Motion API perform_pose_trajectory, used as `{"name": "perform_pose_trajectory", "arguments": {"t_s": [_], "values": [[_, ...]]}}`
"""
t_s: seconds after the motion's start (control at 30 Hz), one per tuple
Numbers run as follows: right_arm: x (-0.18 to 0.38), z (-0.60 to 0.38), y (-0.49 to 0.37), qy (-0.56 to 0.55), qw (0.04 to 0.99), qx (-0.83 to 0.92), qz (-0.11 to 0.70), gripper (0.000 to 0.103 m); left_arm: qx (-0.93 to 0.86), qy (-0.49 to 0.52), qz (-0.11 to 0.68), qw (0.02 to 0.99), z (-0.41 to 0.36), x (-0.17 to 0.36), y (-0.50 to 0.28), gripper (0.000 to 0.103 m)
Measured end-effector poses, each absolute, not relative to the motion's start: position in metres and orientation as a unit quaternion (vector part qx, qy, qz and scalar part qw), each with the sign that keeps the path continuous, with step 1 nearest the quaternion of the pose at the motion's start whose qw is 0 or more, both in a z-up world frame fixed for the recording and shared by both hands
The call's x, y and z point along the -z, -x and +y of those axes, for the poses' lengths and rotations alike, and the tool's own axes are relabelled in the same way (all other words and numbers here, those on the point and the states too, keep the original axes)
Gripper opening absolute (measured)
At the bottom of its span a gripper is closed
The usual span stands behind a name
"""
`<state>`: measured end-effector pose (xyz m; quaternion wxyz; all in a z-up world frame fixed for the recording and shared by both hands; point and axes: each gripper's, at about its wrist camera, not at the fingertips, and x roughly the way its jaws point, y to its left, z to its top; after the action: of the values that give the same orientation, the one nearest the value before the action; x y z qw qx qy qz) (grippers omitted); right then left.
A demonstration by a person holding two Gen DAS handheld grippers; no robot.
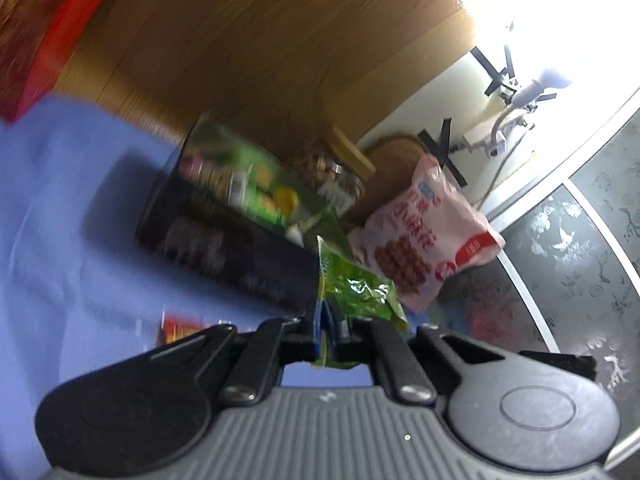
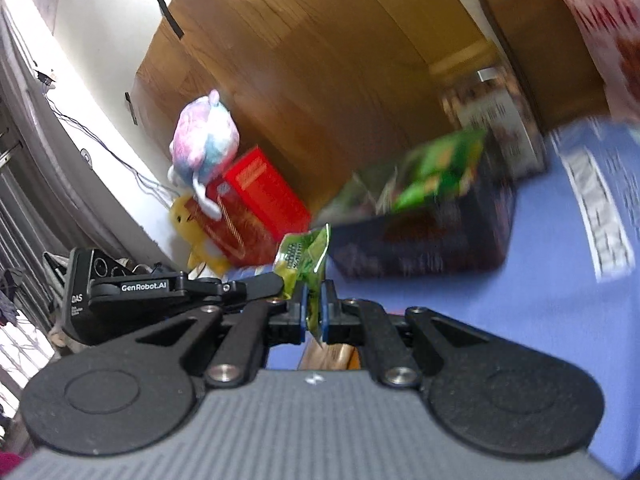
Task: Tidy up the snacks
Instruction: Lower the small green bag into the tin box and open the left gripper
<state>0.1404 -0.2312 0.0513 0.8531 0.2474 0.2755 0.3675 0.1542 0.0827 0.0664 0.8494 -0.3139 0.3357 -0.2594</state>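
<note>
I have both tongs clamped on the same small green snack packet (image 1: 356,292), the left gripper (image 1: 326,328) pinching one edge and the right gripper (image 2: 314,312) pinching the other, so the packet hangs in the air between them, just in front of the dark box (image 1: 224,240) with green packs (image 1: 248,176) in it. My worry is the thin foil: if my two hands drift apart it could tear or slide out of one pair of pads, and if I let go on one side too soon it may swing and miss the box (both views are smeared, so I can't judge the gap to the rim). The packet could also knock the pink biscuit bag (image 1: 428,236) leaning beside the box. Everything sits on a blue cloth (image 1: 60,208) over the table, backed by a wood-panelled wall (image 1: 280,48); a red box (image 2: 256,200) and a plush toy (image 2: 204,140) stand further off, with strong glare from one side.
</note>
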Motion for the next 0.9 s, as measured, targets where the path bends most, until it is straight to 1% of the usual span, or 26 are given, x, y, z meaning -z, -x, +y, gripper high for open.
{"name": "perform_pose_trajectory", "arguments": {"t_s": [0.2,0.43,0.5,0.6,0.63,0.67,0.7,0.73,0.9], "values": [[-0.066,-0.222,-0.186,-0.210,0.878,-0.358,0.239,0.009,0.247,0.294,0.322,0.865,0.078,-0.082,-0.205,0.004],[-0.058,-0.209,-0.223,-0.161,0.900,-0.329,0.235,0.009,0.224,0.267,0.332,0.877,0.069,-0.074,-0.246,0.004],[-0.054,-0.206,-0.231,-0.149,0.905,-0.316,0.242,0.011,0.218,0.256,0.334,0.880,0.064,-0.071,-0.254,0.004],[-0.047,-0.204,-0.239,-0.132,0.918,-0.282,0.247,0.018,0.209,0.242,0.338,0.885,0.057,-0.065,-0.262,0.006],[-0.044,-0.203,-0.241,-0.126,0.922,-0.269,0.248,0.025,0.204,0.236,0.337,0.888,0.055,-0.064,-0.263,0.006],[-0.043,-0.203,-0.242,-0.122,0.925,-0.259,0.248,0.036,0.200,0.228,0.335,0.892,0.053,-0.064,-0.263,0.010],[-0.042,-0.204,-0.241,-0.120,0.930,-0.251,0.241,0.040,0.196,0.218,0.332,0.897,0.051,-0.065,-0.262,0.011],[-0.042,-0.206,-0.239,-0.117,0.935,-0.244,0.232,0.041,0.191,0.211,0.328,0.901,0.052,-0.067,-0.259,0.012],[-0.055,-0.220,-0.206,-0.123,0.943,-0.246,0.185,0.041,0.190,0.204,0.296,0.914,0.065,-0.083,-0.224,0.018]]}}
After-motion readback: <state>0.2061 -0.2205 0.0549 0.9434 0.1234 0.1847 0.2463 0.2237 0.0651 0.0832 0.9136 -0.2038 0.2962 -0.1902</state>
